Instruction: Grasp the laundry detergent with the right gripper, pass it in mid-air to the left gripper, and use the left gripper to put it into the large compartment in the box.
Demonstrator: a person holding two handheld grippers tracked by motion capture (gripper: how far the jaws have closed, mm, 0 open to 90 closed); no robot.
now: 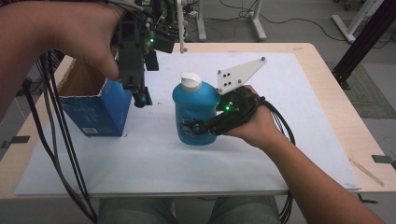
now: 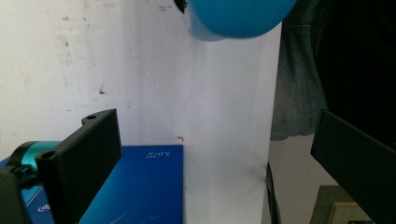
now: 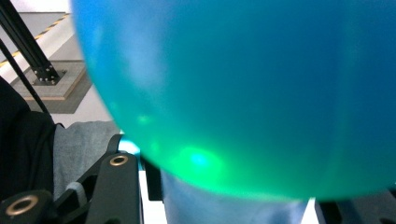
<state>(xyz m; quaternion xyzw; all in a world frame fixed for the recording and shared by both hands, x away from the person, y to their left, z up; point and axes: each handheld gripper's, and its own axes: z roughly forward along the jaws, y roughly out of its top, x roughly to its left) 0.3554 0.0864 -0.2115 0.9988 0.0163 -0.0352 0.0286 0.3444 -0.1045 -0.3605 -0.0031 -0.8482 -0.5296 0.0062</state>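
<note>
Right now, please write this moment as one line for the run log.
right gripper: shut on blue bottle | bottle: upright, white cap on | left gripper: open, empty, above blue carton | carton: top open

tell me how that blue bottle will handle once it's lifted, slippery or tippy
The blue bottle looks smooth and rounded, so it may slip in the right claw. It looks full of liquid, so probably heavy. The grip sits low, so it might tilt.

Open blue box [image 1: 95, 109] on white mat [image 1: 154, 158], tan table [image 1: 343, 116].
</note>
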